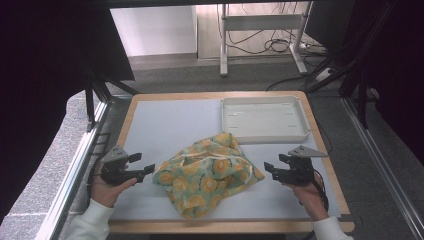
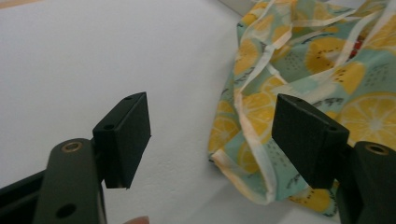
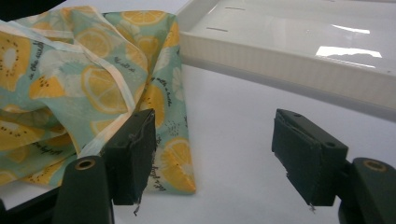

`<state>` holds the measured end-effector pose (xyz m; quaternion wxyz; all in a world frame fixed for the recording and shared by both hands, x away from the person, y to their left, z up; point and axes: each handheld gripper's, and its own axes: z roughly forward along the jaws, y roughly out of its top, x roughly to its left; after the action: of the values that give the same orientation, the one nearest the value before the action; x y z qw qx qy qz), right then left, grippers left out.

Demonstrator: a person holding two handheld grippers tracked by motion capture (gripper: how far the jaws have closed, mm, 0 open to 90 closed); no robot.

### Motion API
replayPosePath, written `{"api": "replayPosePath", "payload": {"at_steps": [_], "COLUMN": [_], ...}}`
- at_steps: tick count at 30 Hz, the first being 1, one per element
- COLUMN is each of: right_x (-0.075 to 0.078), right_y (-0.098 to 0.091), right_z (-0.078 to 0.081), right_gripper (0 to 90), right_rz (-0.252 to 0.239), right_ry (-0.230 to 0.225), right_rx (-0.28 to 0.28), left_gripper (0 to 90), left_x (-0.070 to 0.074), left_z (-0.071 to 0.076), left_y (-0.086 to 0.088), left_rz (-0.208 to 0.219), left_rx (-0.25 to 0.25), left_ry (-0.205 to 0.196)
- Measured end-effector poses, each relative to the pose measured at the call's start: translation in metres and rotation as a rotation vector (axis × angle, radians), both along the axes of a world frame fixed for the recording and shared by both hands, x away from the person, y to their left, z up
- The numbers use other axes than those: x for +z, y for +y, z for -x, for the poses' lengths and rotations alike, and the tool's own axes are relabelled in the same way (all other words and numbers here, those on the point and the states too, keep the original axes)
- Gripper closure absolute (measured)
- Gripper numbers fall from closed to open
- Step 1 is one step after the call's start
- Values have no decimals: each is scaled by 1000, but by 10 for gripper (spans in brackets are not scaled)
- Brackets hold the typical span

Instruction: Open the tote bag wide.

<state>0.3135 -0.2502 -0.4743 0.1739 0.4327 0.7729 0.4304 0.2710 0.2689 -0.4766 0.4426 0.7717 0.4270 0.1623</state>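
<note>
Grey carpet floor [image 1: 165,75] with a metal desk frame [image 1: 260,30] and loose cables [image 1: 280,45] at the far side of the room; dark screens stand to either side.

Table [image 1: 150,95]: wooden edge, pale blue-white mat [image 1: 165,130] over most of the top.

Tray [image 1: 264,119]: white, shallow, rectangular, set flat on the far right part of the mat. The right gripper view shows its near wall just beyond the cloth's corner.

Cloth [image 1: 207,172]: crumpled, teal with orange and lemon slice print and pale hems, lying in a loose heap at the middle of the mat toward the near edge. Its far tip lies close to the tray's near left corner; whether they touch cannot be told.

Left gripper [image 1: 142,169]: held in the person's left hand [image 1: 107,187], level, pointing at the cloth's left edge. Jaws spread apart, nothing between them; the cloth's hem lies just ahead, behind the right-hand jaw in the left gripper view.

Right gripper [image 1: 272,168]: held in the right hand [image 1: 305,192], level, pointing at the cloth's right edge. Jaws spread apart, gripping nothing; the cloth's corner lies by the left-hand jaw in the right gripper view.
</note>
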Motion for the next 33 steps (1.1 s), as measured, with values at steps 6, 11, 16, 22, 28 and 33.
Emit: {"api": "replayPosePath", "payload": {"at_steps": [6,11,16,22,28,33], "right_x": [3,5,3,1,0,0], "right_y": [3,6,8,8,6,5], "right_z": [2,3,2,2,3,4], "right_gripper": [310,310,310,309,308,305], "right_rz": [5,10,25,33,34,36], "right_ry": [-4,-5,-3,6,12,12], "right_rx": [26,42,47,45,41,38], "left_gripper": [294,309,341,355,392,458], "left_x": [4,5,6,3,-2,-8], "left_z": [3,6,7,5,3,1], "left_y": [-11,-18,-24,-33,-43,-47], "left_rz": [-17,-23,-23,-36,-60,-82], "left_rx": [-28,-58,-94,-128,-170,-205], "left_ry": [-16,-20,-19,-2,18,37]}}
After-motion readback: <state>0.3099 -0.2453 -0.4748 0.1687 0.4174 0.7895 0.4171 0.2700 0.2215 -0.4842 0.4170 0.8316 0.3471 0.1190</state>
